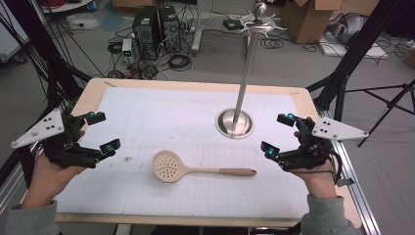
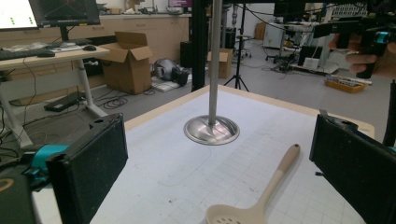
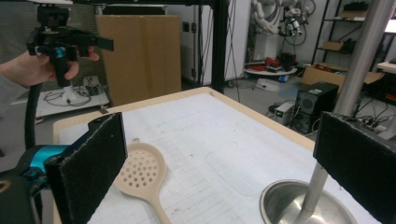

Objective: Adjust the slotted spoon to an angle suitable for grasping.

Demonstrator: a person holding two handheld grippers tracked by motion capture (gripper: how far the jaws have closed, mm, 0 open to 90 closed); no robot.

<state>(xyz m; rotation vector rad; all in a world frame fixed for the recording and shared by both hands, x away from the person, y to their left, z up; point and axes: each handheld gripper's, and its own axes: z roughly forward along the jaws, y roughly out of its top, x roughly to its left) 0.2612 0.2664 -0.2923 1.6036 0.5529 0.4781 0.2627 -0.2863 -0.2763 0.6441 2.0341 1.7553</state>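
High view, hands: two grey-sleeved forearms come in at the bottom edge; the left gripper (image 1: pixel 100 131) hovers over the left side of the bench (image 1: pixel 195 86), the right gripper (image 1: pixel 279 133) over the right side, both with jaws spread wide and nothing between them.
High view, spoon: a beige slotted spoon (image 1: pixel 195 170) lies flat on the white gridded mat (image 1: pixel 161 117) between the two grippers, clear of both. Its long axis runs left to right across the bench, perforated bowl toward the left gripper, handle tip toward the right gripper.
High view, stand: a steel stand (image 1: pixel 235 122) rises just behind the spoon, round base on the mat, pole upright, a ring of hooks at its top.
Left gripper view, jaws: both black pads stand far apart at the lower corners, gripping nothing.
Left gripper view, spoon: the slotted spoon (image 2: pixel 261 196) lies between them on the mat, bowl nearest the camera and cut by the bottom edge, handle slanting away to the upper right; the stand's base (image 2: pixel 211 129) sits beyond, its hooks out of frame. The right gripper (image 2: pixel 369 35) is held high at the far right.
Right gripper view, jaws: pads equally wide apart and empty.
Right gripper view, spoon: the bowl's holes show plainly (image 3: pixel 142 175) beside the left-hand pad, the handle running down out of frame. The stand's base (image 3: pixel 280 205) lies close at lower right, and the left gripper (image 3: pixel 70 42) is held up at upper left.
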